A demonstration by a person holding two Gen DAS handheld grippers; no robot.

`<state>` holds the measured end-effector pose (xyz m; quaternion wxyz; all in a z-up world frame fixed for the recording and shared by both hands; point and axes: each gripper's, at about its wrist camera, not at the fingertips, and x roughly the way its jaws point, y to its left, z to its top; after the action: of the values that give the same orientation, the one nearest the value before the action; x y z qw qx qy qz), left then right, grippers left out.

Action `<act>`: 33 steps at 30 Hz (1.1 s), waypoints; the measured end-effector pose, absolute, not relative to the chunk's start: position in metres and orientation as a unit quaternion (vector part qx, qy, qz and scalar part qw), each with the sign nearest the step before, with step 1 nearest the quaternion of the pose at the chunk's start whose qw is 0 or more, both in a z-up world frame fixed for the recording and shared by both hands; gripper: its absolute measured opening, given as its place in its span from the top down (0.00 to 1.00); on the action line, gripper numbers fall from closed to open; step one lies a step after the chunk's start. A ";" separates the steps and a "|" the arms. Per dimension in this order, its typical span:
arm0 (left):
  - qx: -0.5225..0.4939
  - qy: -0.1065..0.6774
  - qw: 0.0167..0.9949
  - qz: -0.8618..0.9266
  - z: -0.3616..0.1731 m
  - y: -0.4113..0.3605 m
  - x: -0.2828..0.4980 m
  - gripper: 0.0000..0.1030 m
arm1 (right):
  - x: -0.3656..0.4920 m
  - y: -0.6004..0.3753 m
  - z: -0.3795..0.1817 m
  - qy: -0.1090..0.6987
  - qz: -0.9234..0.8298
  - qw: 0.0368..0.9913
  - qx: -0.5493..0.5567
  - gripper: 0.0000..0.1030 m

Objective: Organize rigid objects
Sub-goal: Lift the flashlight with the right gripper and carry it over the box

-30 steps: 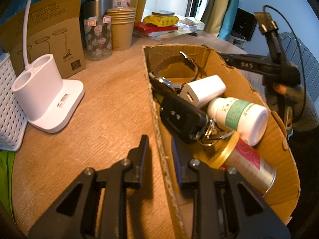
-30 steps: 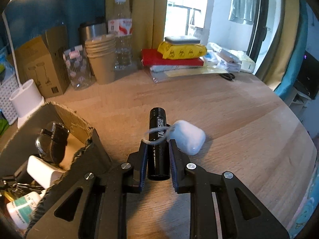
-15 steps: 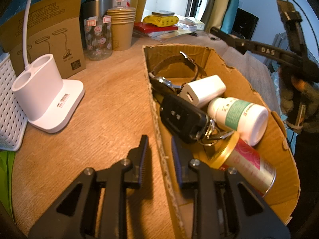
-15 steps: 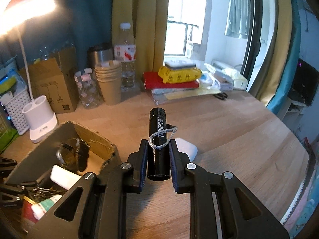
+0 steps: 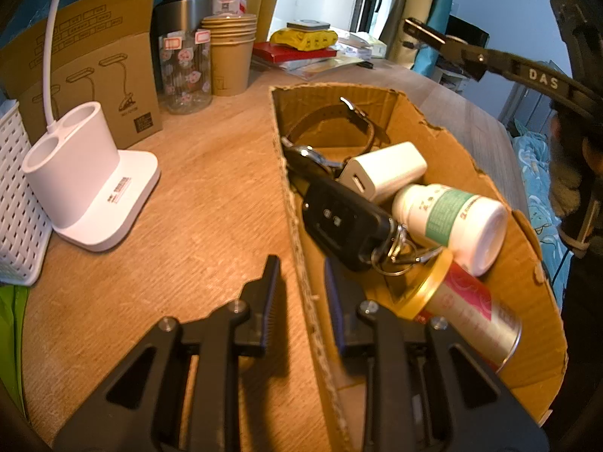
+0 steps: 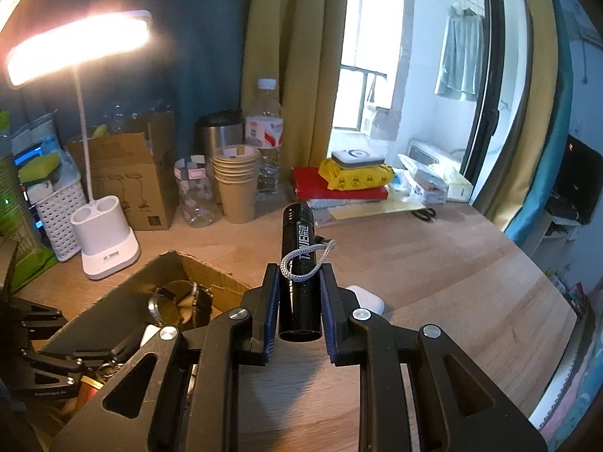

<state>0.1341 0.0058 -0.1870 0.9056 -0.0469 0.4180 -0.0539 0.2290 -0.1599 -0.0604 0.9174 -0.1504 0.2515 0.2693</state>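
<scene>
My right gripper (image 6: 299,282) is shut on a black flashlight (image 6: 299,260) with a grey wrist cord, held high above the table. A white earbud case (image 6: 367,299) lies on the wood below it. My left gripper (image 5: 299,269) straddles the left wall of the open cardboard box (image 5: 297,226), one finger on each side, closed on the wall. The box holds a watch (image 5: 331,128), a white charger (image 5: 384,169), a black car key (image 5: 345,222), a white pill bottle (image 5: 452,222) and a gold-lidded can (image 5: 471,309). The box also shows in the right wrist view (image 6: 177,275).
A white lamp base (image 5: 86,184), a white basket (image 5: 15,203), a lamp carton (image 5: 94,71), a glass jar (image 5: 184,71), stacked paper cups (image 5: 230,56) and a steel flask (image 5: 177,11) stand behind. Books and a yellow pouch (image 6: 354,177) lie at the back.
My right gripper has lifted the flashlight up off the table, away from the earbud case. My left gripper has stayed on the box wall.
</scene>
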 end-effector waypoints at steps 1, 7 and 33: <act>-0.047 0.418 0.906 -0.054 -0.187 0.006 0.134 0.76 | 0.227 -0.158 -0.059 0.249 0.272 0.917 -0.152 0.79; -0.047 0.418 0.906 -0.054 -0.187 0.006 0.134 0.76 | 0.216 -0.150 -0.057 0.241 0.285 0.914 -0.159 0.79; -0.047 0.418 0.906 -0.054 -0.187 0.007 0.134 0.75 | 0.209 -0.123 -0.075 0.254 0.316 0.897 -0.178 0.79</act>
<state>0.1343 0.0066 -0.1871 0.9056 -0.0474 0.4180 -0.0540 0.2093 -0.1235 -0.0748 0.8968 -0.1779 0.2541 0.3155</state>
